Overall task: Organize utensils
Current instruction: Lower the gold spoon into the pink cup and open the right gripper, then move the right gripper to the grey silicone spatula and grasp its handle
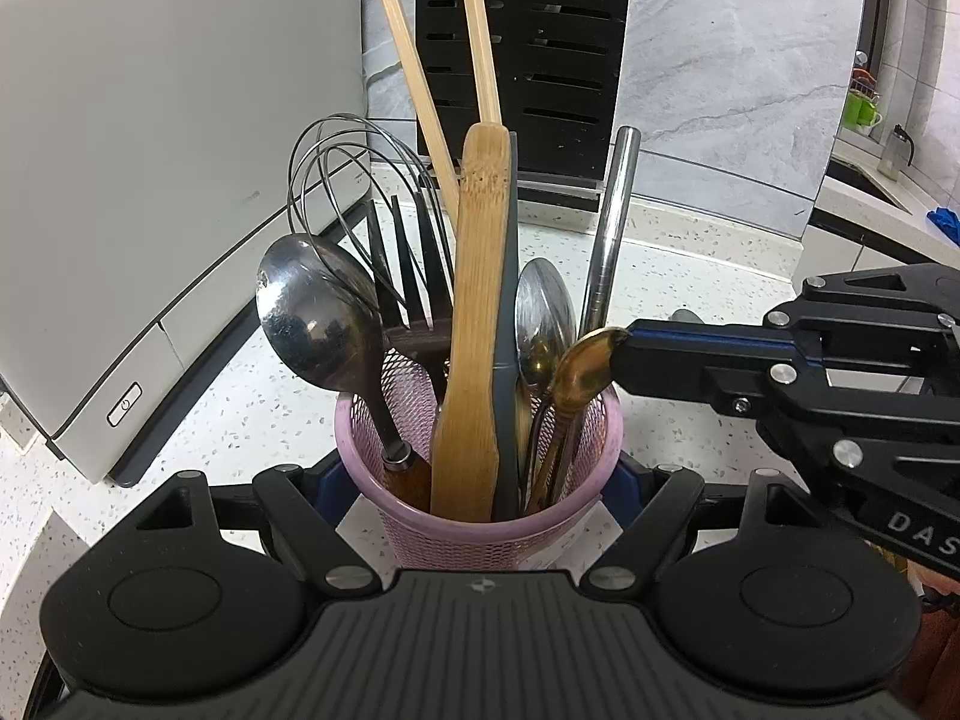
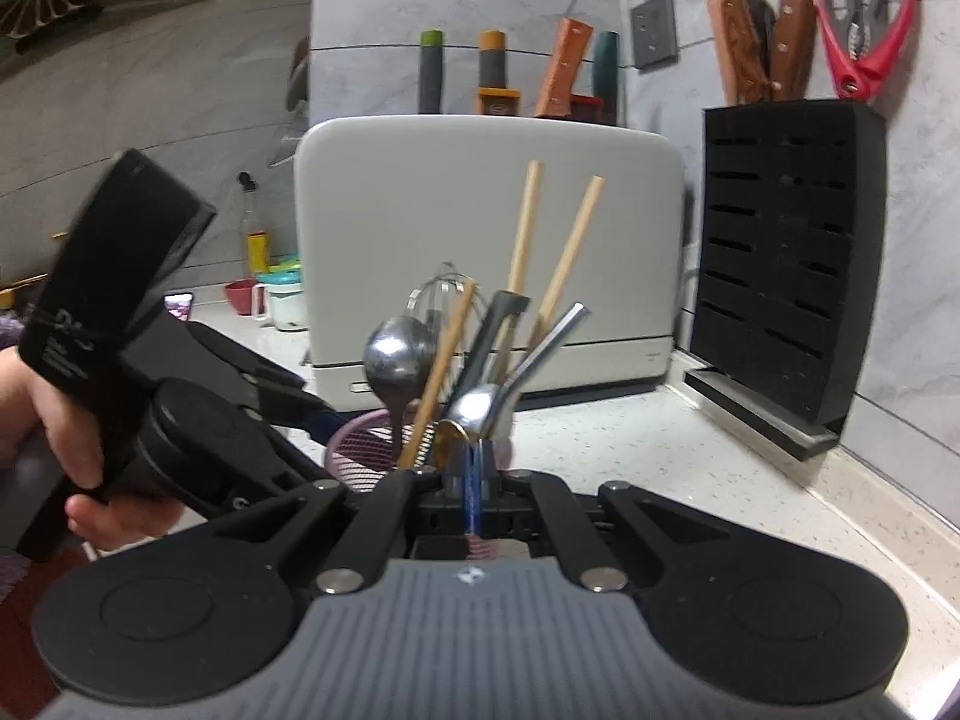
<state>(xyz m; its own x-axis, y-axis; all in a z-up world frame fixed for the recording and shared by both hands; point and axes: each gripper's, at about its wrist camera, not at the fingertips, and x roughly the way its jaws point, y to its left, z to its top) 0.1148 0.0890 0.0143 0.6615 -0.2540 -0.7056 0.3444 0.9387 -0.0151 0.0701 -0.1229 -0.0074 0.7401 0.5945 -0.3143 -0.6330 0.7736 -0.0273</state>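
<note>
Left wrist view, speckled white countertop (image 1: 690,276), grey marbled wall (image 1: 732,48)

The left wrist view looks steeply down, close over the pink mesh utensil holder (image 1: 480,480); the right wrist view faces it nearly level, sharing it (image 2: 360,450).

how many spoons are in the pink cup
3: a big steel spoon at the left, a smaller steel spoon right of centre, and a gold spoon beside it. Others may be hidden.
</note>
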